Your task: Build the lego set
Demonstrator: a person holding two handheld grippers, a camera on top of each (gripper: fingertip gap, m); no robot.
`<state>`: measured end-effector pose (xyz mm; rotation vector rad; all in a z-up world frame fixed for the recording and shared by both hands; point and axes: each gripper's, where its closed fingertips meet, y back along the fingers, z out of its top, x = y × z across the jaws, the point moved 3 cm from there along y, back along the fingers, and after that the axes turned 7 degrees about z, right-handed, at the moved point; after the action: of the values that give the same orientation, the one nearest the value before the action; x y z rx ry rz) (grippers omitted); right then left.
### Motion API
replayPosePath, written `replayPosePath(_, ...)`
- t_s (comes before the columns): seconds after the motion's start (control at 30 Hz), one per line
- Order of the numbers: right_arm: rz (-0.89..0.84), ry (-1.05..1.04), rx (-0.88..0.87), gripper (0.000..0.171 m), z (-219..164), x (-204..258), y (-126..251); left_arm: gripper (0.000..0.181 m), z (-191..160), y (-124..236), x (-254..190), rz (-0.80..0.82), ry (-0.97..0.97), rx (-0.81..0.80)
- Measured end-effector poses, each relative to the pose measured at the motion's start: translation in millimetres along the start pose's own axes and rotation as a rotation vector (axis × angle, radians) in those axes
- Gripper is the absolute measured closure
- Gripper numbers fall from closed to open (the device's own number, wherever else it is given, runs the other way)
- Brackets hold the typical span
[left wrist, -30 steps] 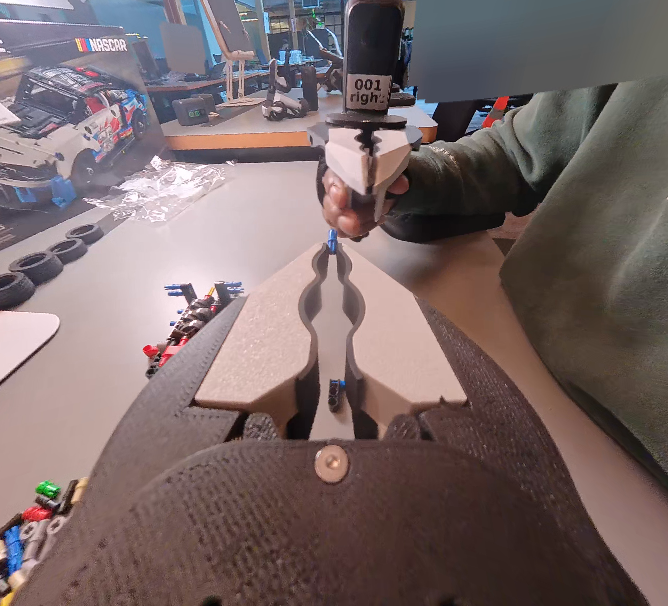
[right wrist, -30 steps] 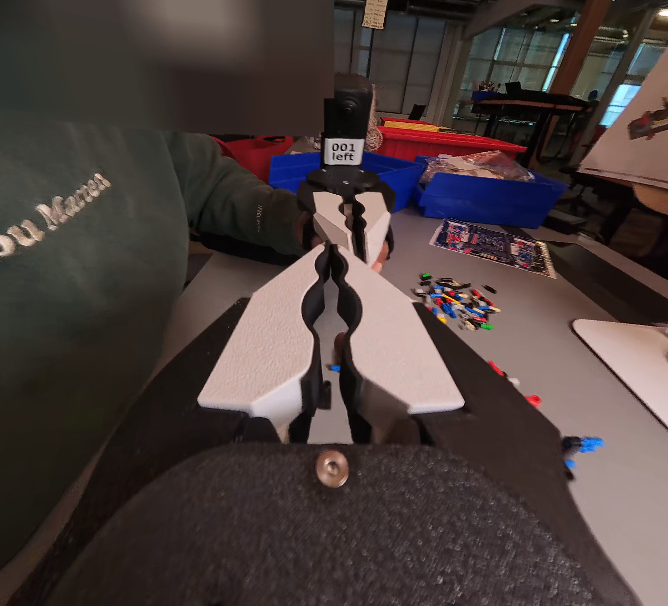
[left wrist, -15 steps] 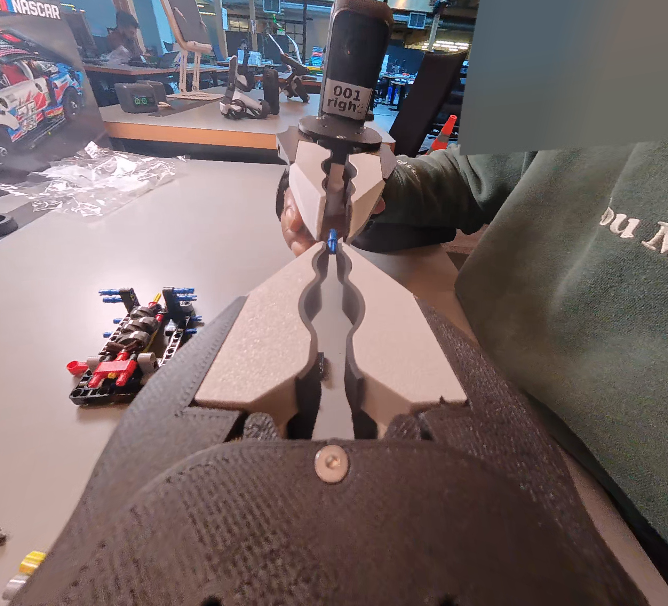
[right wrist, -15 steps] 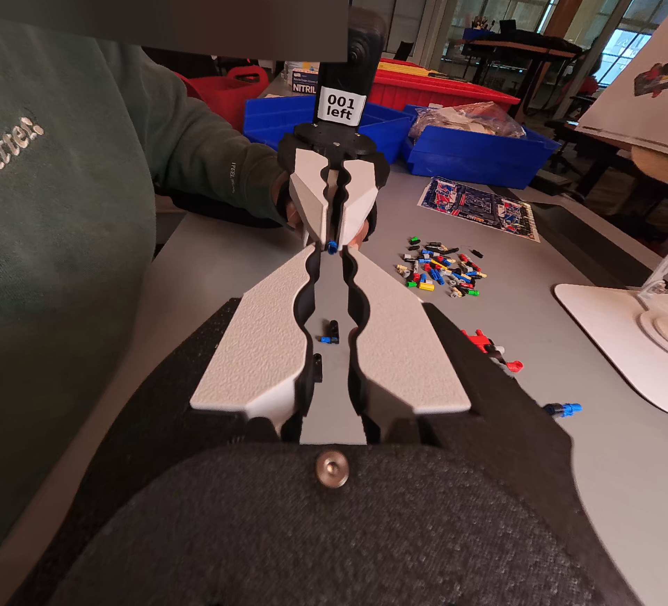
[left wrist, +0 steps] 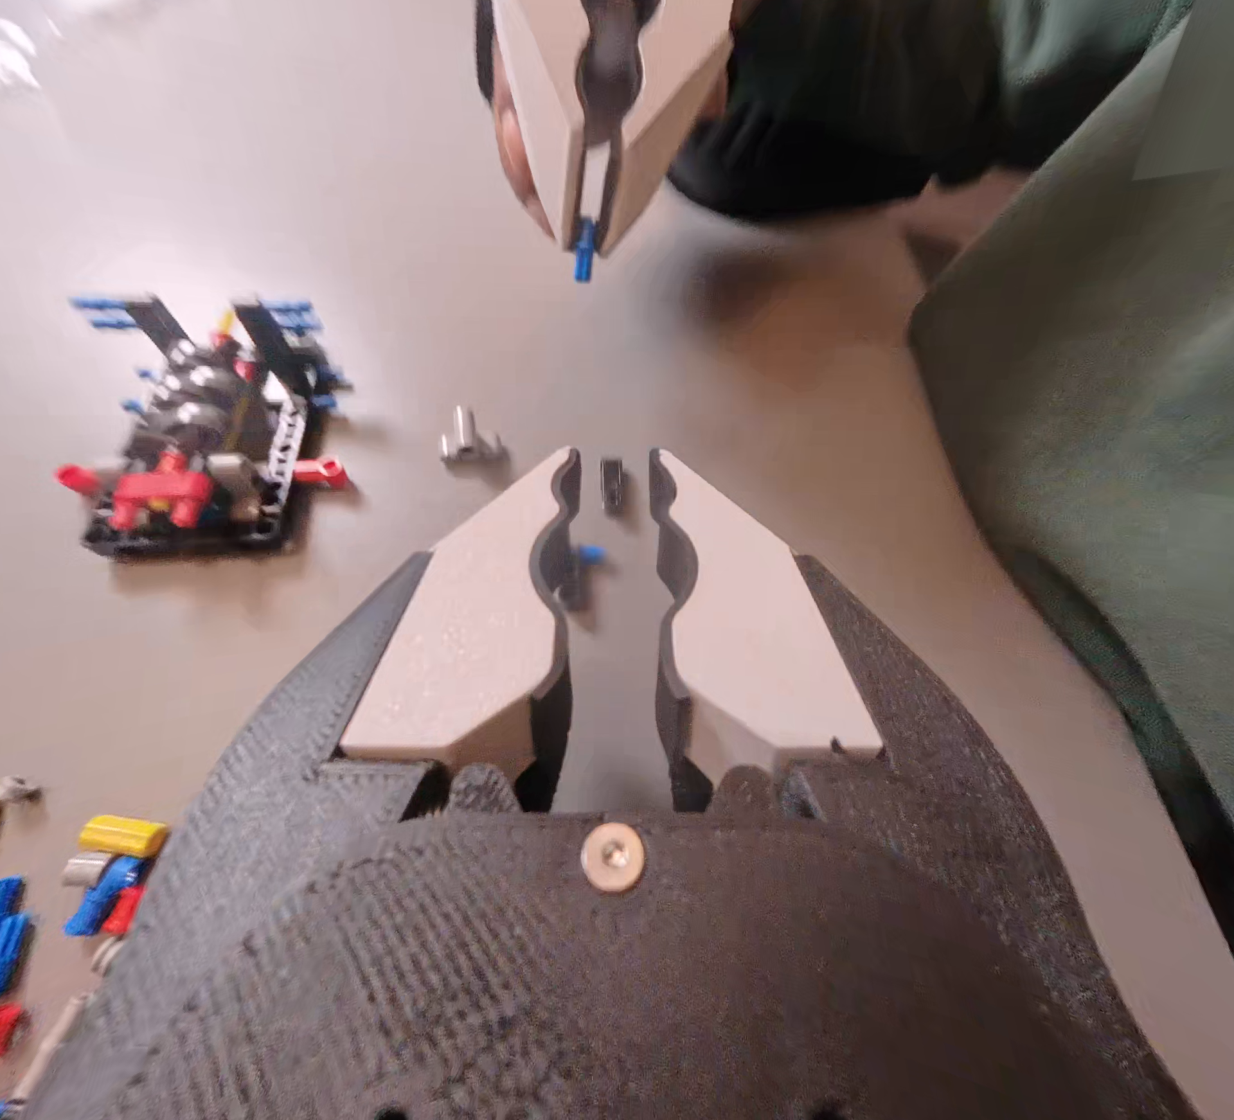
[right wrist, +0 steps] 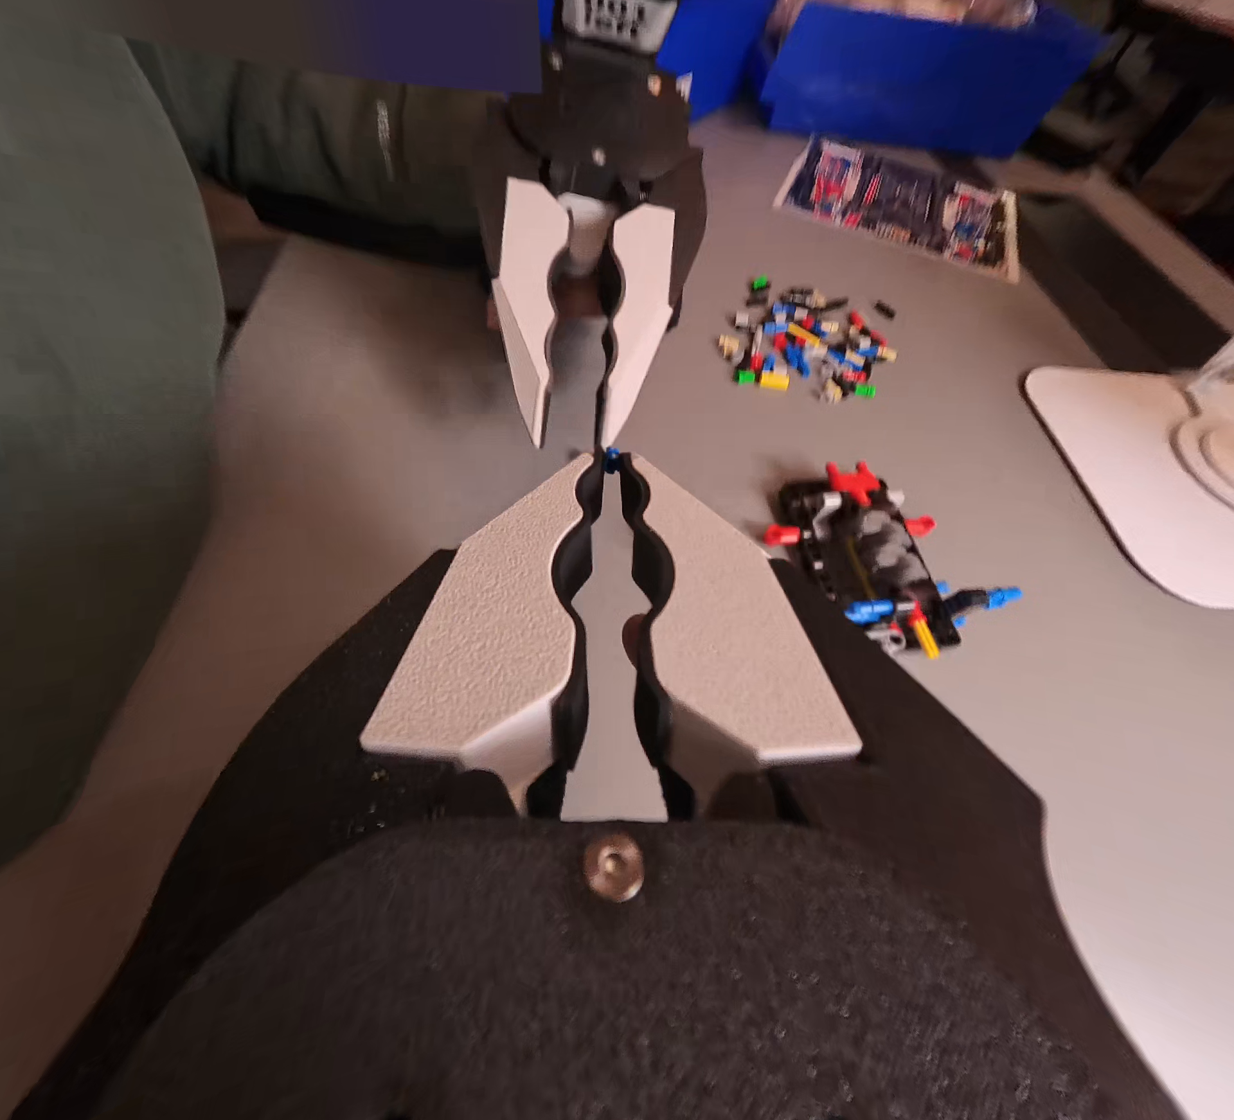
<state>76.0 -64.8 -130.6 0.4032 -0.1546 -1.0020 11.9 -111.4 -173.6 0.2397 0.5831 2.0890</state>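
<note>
Our right gripper [left wrist: 587, 237] pinches a blue pin [left wrist: 583, 257] at its very tips, jaws nearly together, with the pin poking out above the table [left wrist: 334, 153]. Our left gripper [left wrist: 609, 460] holds nothing, jaws a moderate way apart, pointing down at a small black piece [left wrist: 611, 484] and another black piece with a blue pin in it [left wrist: 579, 567] lying between the fingers. The half-built model [left wrist: 200, 440] sits off to our left, near a grey piece [left wrist: 467, 444], and loose bricks [right wrist: 808, 343] lie in a heap farther off.
</note>
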Motion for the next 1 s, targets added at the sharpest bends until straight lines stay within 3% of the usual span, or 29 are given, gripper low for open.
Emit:
replayPosePath(0.13, 0.049, -0.012, 0.147, 0.168, -24, 10, -17, 0.165, -21, -20, -7, 0.015, -0.050, 0.158)
replayPosePath(0.27, 0.088, -0.008, 0.214, 0.169, -34, 16, -28, 0.167, -27, -28, -5, 0.069, -0.114, 0.213)
replayPosePath(0.4, 0.094, -0.008, 0.200, 0.169, -34, 17, -32, 0.176, -26, -30, -6, 0.074, -0.122, 0.213)
replayPosePath(1.0, 0.106, -0.047, 0.187, 0.169, -38, 17, -34, 0.176, -7, -16, -6, 0.007, -0.018, 0.063)
